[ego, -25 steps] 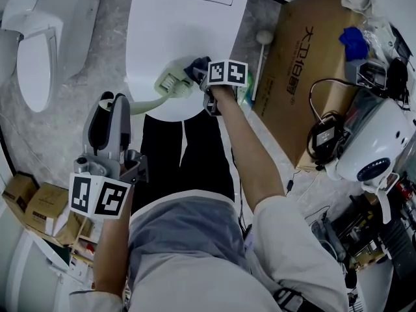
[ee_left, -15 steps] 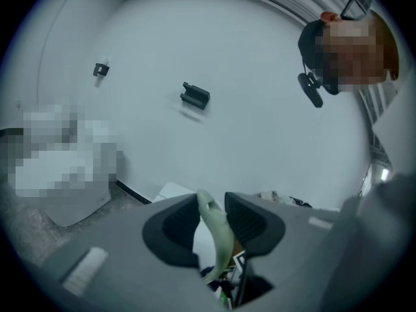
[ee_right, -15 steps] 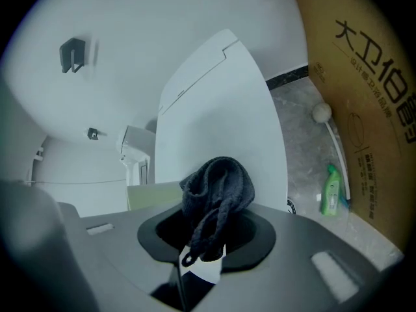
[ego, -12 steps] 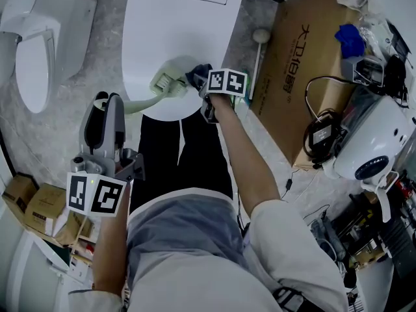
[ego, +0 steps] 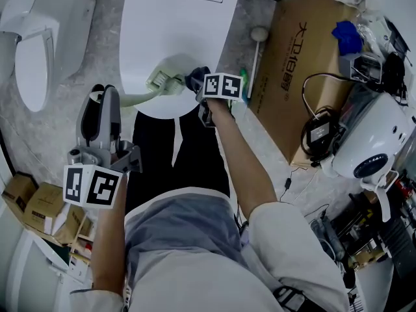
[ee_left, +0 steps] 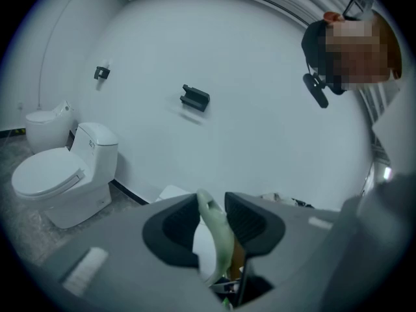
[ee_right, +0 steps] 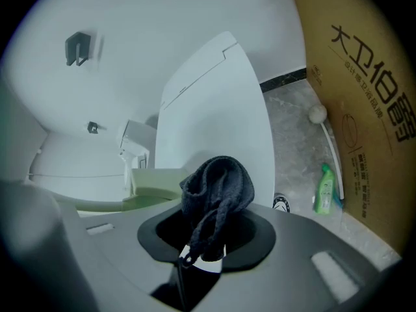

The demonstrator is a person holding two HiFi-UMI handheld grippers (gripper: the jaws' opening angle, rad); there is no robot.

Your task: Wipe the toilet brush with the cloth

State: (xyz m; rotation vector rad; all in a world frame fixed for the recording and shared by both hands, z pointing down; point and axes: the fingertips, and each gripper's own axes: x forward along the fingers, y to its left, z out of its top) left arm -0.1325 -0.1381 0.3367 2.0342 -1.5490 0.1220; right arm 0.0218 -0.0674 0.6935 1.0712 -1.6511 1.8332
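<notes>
A pale green toilet brush has its head (ego: 162,80) over the front of a white toilet lid (ego: 175,25). Its handle runs back to my left gripper (ego: 104,103), which is shut on it. In the left gripper view the green handle (ee_left: 214,236) sits pinched between the dark pads of my left gripper (ee_left: 213,221). My right gripper (ego: 203,93) is shut on a dark blue cloth (ego: 196,78), just right of the brush head and touching or nearly touching it. In the right gripper view the bunched cloth (ee_right: 218,186) rises from my right gripper (ee_right: 208,233), with the brush head (ee_right: 153,181) to its left.
A second white toilet (ego: 39,51) stands at the far left. A large cardboard box (ego: 305,57) lies to the right, with a green bottle (ego: 244,83) and a white ball-ended stick (ego: 259,41) beside it. White equipment and cables (ego: 374,142) crowd the right edge. Small cartons (ego: 32,203) sit lower left.
The right gripper with the cloth and the brush head have drifted slightly left in the head view. Both grips are unchanged.
</notes>
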